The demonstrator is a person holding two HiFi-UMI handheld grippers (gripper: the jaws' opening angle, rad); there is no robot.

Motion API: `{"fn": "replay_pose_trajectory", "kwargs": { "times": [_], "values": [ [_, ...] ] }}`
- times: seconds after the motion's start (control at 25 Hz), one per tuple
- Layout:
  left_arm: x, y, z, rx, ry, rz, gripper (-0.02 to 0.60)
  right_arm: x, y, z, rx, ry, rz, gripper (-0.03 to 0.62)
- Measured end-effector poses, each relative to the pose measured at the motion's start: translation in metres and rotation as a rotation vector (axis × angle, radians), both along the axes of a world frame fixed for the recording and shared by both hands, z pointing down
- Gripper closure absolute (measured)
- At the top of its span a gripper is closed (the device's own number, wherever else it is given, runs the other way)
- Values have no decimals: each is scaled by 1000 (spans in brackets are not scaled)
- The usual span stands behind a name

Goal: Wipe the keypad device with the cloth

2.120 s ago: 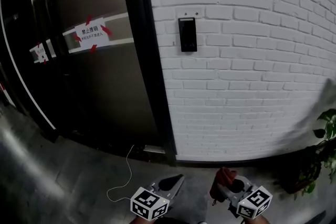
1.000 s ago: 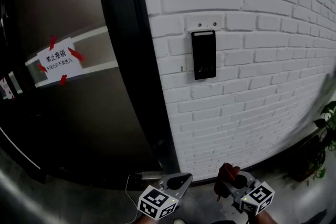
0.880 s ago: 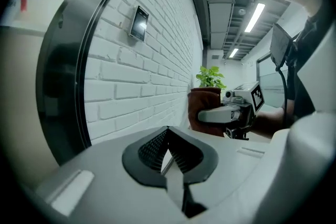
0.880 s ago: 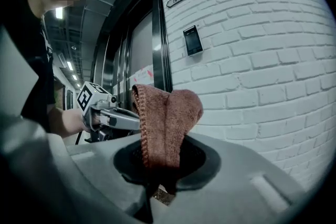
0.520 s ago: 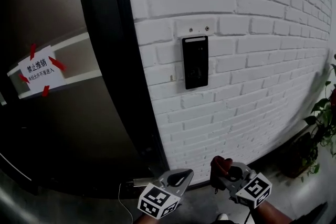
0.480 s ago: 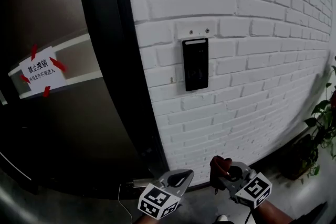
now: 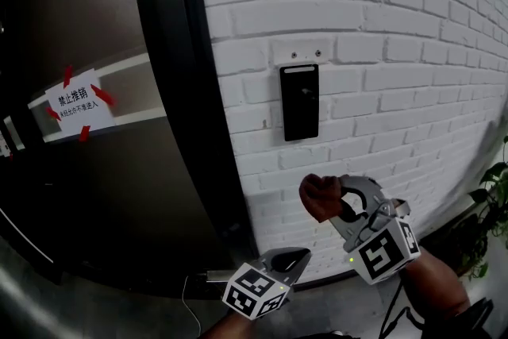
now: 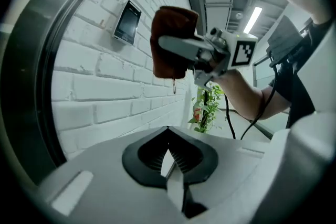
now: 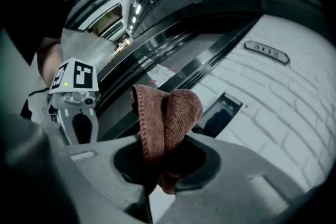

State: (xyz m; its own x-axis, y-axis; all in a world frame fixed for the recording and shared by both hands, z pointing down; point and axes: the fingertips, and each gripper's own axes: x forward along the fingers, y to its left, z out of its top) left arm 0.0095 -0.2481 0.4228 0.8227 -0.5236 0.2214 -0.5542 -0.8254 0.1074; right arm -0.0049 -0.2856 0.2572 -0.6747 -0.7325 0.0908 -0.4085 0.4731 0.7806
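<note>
- Head view: rust-brown terry cloth (image 7: 320, 197), bunched and soft, was pinched in the right gripper (image 7: 341, 201). It was raised just below the glossy black rectangular keypad device (image 7: 299, 102) on the white painted brick wall (image 7: 397, 52), not touching it. The left gripper (image 7: 290, 260) hung lower, near the dark door frame (image 7: 186, 91).
- Left gripper view: its jaws sat together with nothing between them (idle, by the look of it).
- Right gripper view: the jaws clamped the folded cloth's lower part, stitched hem showing, with the keypad beyond.
- Risk, as I judged it: only a small wad stuck out, so the hard jaw tips might scrape the smooth face or press keys. The rough brick could also snag the nap.
</note>
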Motion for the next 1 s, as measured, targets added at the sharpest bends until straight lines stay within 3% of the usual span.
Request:
{"fn": "replay_pose_trajectory", "kwargs": {
  "times": [0.2,0.56,0.72,1.0],
  "values": [
    [4,-7,-12,19,4,6,565,-16,-22,-67,199,71,52,539],
    [0,1,6,2,-51,25,566,-39,-71,-149,598,335,302,540],
    [-1,-1,3,13,-32,23,565,-49,-89,-162,646,391,351,540],
    [-5,-1,1,8,-18,22,565,-50,-103,-161,677,342,369,540]
  ]
}}
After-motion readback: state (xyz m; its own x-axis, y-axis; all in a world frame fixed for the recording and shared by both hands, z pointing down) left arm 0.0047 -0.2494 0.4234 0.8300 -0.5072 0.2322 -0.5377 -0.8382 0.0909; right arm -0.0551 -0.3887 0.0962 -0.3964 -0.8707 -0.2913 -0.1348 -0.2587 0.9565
